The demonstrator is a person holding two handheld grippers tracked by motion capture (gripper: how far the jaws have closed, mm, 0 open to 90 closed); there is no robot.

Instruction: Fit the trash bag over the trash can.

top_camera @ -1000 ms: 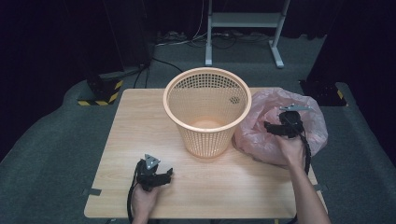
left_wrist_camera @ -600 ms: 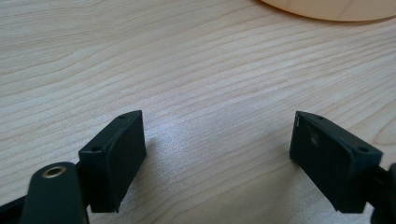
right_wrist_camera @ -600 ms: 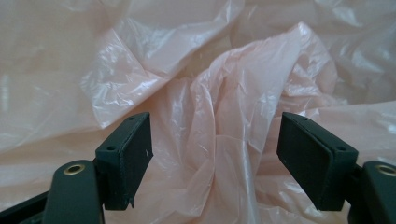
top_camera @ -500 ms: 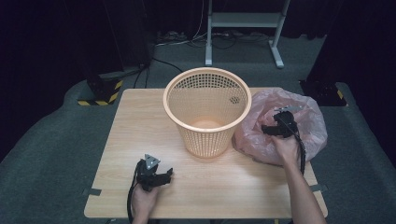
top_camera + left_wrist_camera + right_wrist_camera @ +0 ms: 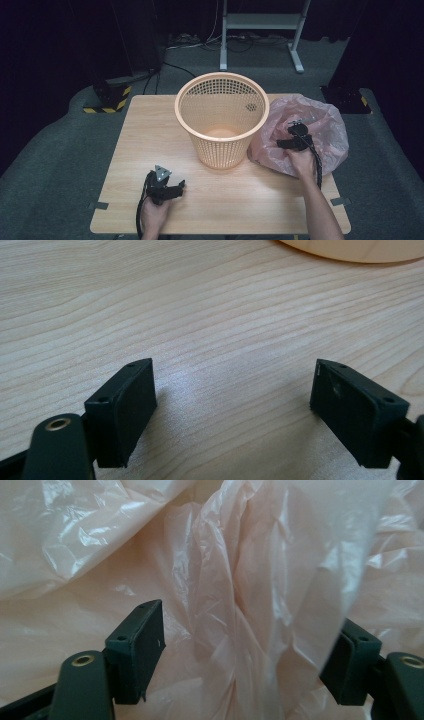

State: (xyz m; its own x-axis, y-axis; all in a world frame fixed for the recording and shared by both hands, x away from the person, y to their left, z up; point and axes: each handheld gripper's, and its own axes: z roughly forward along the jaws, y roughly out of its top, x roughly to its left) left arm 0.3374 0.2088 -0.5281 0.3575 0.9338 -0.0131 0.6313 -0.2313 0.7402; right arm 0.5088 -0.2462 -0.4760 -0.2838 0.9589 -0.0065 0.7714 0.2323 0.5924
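An orange mesh basket (image 5: 222,117) stands upright in the middle of the wooden table (image 5: 150,125), nothing inside it. A crumpled pink plastic bag (image 5: 325,125) lies to its right. My right gripper (image 5: 295,134) hovers over the bag, open, with a fold of the pink plastic bag (image 5: 235,605) between its spread jaws but not pinched. My left gripper (image 5: 170,187) rests low near the table's front edge, open over bare wood (image 5: 230,365). The basket's base (image 5: 350,250) shows at the top of the left gripper view.
Dark carpet surrounds the table. A yellow-and-black striped block (image 5: 107,102) sits on the floor at the back left, and a grey stand (image 5: 260,25) with cables stands behind the table.
My right gripper has moved a little to the left and forward over the pink bag. The left gripper has stayed where it was.
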